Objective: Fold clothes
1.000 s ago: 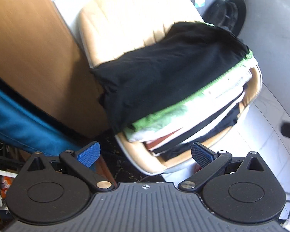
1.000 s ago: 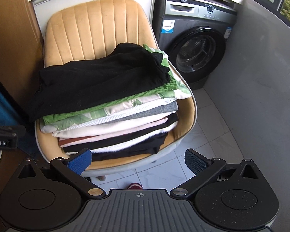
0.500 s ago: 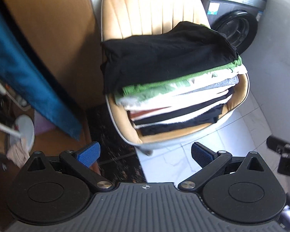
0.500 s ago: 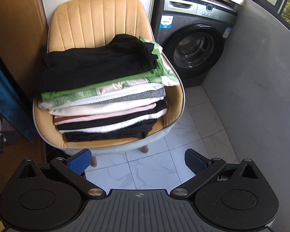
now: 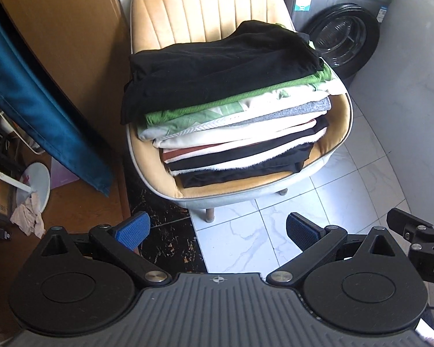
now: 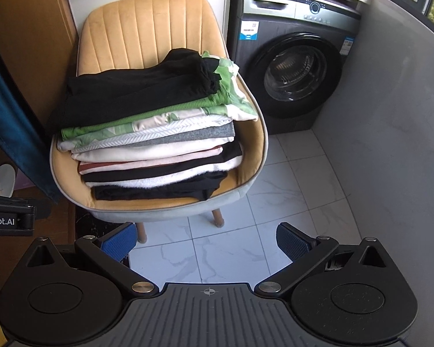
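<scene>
You have a tall stack of folded clothes on the seat of the tan ribbed upholstered chair, a black garment on top, with green, white, grey, pink and black layers beneath. Your left gripper and right gripper both hang spread and empty above the white tiled floor, well short of the stack.

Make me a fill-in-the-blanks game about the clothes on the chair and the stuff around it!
1. The stack of folded clothes sits on the seat of a tan ____.
2. The top garment of the stack is coloured ____.
3. Right of the chair stands a grey front-loading ____ machine.
4. The left gripper and the right gripper both have their jaws ____ and hold nothing.

Missing words: chair; black; washing; open
</scene>
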The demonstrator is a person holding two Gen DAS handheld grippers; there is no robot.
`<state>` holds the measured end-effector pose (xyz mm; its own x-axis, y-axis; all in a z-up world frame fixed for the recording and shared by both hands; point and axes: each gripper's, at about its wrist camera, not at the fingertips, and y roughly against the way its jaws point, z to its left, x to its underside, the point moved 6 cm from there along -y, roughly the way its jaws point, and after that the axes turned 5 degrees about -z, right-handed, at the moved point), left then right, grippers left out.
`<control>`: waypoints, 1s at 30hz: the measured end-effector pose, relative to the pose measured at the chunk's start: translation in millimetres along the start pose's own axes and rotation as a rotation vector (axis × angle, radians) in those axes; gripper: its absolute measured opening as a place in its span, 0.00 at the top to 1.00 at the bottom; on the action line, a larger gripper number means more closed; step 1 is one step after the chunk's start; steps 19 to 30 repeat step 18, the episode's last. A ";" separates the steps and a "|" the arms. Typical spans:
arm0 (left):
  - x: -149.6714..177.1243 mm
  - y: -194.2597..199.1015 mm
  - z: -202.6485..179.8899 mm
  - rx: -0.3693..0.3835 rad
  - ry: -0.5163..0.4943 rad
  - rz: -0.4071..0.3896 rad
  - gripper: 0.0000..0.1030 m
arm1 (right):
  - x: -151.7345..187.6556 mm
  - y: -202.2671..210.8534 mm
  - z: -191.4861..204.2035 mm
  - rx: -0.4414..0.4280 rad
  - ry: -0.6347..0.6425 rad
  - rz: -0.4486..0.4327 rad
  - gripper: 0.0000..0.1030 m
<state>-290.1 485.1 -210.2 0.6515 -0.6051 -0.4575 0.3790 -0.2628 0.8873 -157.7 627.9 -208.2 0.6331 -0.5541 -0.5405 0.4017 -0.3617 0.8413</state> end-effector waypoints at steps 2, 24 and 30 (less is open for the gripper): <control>-1.2 1.8 -2.6 -0.003 0.004 -0.002 0.01 | 0.1 -0.3 -3.9 0.007 0.004 -0.001 0.01; 1.5 5.7 -14.6 0.019 -0.003 0.004 0.01 | -6.9 3.8 -7.4 -0.020 0.020 -0.027 0.01; 1.5 5.7 -14.6 0.019 -0.003 0.004 0.01 | -6.9 3.8 -7.4 -0.020 0.020 -0.027 0.01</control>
